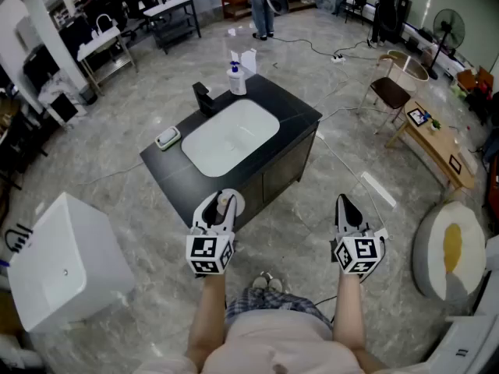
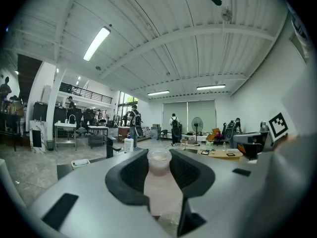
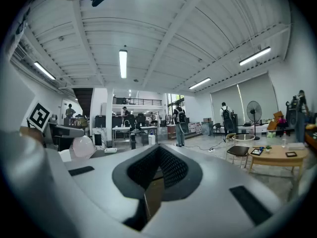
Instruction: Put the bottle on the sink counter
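- My left tool (image 1: 217,206) (image 2: 159,163) is half closed, its pads pressing on a pale pink bottle (image 1: 226,202) (image 2: 161,182) (cap at the fingertip end).
- My right tool (image 1: 348,209) (image 3: 157,171) has its jaws together with nothing between them.
- The bottle is in the air near the near corner of the black desk (image 1: 296,119), not on it.
- The pump dispenser (image 1: 236,81) beside the faucet (image 1: 203,97) has a label too small to read.
- A soap dish (image 1: 168,138) sits left of the white basin (image 1: 230,135).
- A white box (image 1: 66,263) stands on the floor to my left.

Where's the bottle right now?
The bottle sits clamped in the left claw, low-left in the head view, at the near edge of the black sink counter.
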`<state>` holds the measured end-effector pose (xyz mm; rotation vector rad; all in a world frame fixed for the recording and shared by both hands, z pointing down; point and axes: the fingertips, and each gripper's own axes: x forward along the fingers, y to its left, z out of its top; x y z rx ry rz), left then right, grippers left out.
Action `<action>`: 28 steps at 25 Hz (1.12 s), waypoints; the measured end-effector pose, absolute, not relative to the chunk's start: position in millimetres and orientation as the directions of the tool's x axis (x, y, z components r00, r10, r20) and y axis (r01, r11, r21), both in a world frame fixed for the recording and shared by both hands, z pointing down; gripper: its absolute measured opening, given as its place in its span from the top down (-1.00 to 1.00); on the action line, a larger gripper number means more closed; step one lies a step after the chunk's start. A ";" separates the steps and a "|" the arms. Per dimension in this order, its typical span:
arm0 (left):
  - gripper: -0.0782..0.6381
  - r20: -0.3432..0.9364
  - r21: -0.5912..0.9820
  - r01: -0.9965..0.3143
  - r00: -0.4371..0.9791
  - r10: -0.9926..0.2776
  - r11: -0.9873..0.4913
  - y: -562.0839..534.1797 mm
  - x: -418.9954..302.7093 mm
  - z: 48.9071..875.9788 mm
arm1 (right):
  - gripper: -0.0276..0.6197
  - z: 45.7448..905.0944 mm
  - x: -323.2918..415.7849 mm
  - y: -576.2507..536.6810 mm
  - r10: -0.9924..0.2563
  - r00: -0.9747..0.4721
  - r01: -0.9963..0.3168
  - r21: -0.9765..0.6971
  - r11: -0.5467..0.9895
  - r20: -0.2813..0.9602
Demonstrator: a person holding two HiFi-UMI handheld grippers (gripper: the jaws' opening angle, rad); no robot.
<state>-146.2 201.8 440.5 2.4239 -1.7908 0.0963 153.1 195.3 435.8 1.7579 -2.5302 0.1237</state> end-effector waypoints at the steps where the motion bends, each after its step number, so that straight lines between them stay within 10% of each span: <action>1: 0.37 0.126 0.064 -0.955 0.296 -0.947 -0.290 202.3 -145.9 441.2 | 0.87 436.7 153.1 195.8 -0.933 -0.349 -0.937 -0.033 0.347 0.094; 28: 0.37 0.117 0.077 -0.951 0.308 -0.944 -0.300 193.9 -158.4 444.8 | 0.87 435.8 136.1 187.7 -0.942 -0.328 -0.944 0.007 0.330 0.075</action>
